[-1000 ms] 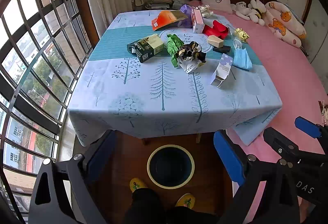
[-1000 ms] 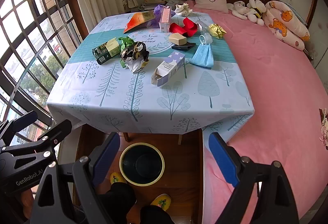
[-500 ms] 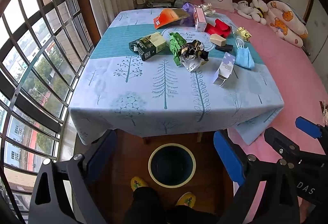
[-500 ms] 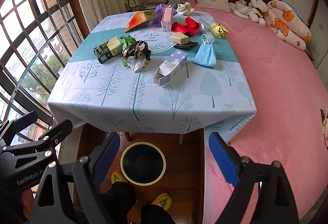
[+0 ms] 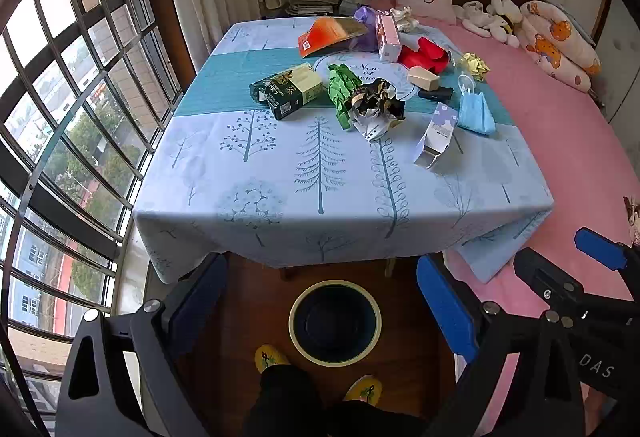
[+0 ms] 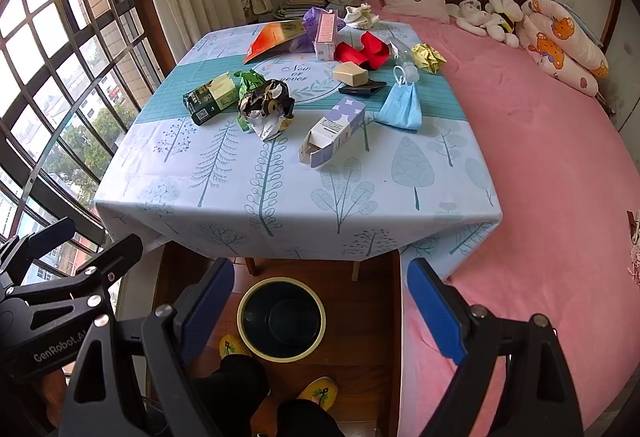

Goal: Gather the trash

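We hold both tools wide and empty over a bin on the floor.

Nearest, our left tool and right tool flank the bin; beyond, trash litters the bench, the bed alongside.

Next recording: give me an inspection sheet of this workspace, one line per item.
Surface: table under a tree-print cloth.
Job's things: green box, crumpled wrapper, purple carton, blue face mask, red packaging; bin on the floor, looks empty.
Clutter: nothing seen apart from the trash.
Grippers: left gripper and right gripper both open, holding nothing.
Cables: nothing seen.
Surroundings: window left, pink bed right.
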`<state>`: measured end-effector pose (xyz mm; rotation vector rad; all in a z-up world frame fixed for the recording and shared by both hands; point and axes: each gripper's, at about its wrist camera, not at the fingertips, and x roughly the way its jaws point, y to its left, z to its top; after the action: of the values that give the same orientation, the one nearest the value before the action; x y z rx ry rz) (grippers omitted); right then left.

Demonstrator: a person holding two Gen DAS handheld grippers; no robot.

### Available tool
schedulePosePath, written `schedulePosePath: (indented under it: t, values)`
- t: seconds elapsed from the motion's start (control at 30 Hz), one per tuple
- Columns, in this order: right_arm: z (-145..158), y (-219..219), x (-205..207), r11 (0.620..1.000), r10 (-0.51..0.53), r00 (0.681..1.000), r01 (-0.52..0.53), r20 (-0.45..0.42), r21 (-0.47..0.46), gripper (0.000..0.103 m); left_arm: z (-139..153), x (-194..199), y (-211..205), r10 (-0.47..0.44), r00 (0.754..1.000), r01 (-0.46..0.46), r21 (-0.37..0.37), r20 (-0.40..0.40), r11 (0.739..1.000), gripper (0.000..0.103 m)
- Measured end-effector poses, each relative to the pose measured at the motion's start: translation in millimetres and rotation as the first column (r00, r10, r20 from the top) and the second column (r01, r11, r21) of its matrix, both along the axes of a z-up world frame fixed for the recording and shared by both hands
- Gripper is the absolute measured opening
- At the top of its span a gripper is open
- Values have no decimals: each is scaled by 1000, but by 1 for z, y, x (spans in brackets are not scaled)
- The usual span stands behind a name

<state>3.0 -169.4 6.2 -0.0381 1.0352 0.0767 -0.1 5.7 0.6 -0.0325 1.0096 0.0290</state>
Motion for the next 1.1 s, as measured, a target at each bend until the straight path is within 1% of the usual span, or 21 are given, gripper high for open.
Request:
schedulePosePath:
  t: [0.1, 0.27, 0.57, 0.63, 0.97, 1.1]
  values:
    - [1, -1, 0, 1000, 1, 1000, -1, 1, 1, 89, 0, 0, 0, 0, 1000, 0, 2, 0, 1000, 95]
    - [0, 10, -1, 1000, 11, 1000, -11, 9, 7, 89, 1, 0, -1, 4, 1000, -4, 4, -2, 1000, 95]
    - [20, 9, 1, 999, 35, 998, -36, 43, 29, 89, 21, -1, -2, 17, 1000, -17, 24, 14, 1000, 95]
    - [22, 3, 3, 998, 40, 998, -41, 46, 37, 89, 25, -1, -1, 20, 1000, -21, 29, 18, 999, 95]
    - [28, 10, 10, 996, 64, 995, -68, 74, 54, 89, 35, 5, 3, 34, 999, -35, 51, 22, 998, 95]
    - [32, 12, 19, 995, 60, 994, -66, 86, 73, 89, 42, 11, 8, 34, 999, -36, 57, 42, 998, 95]
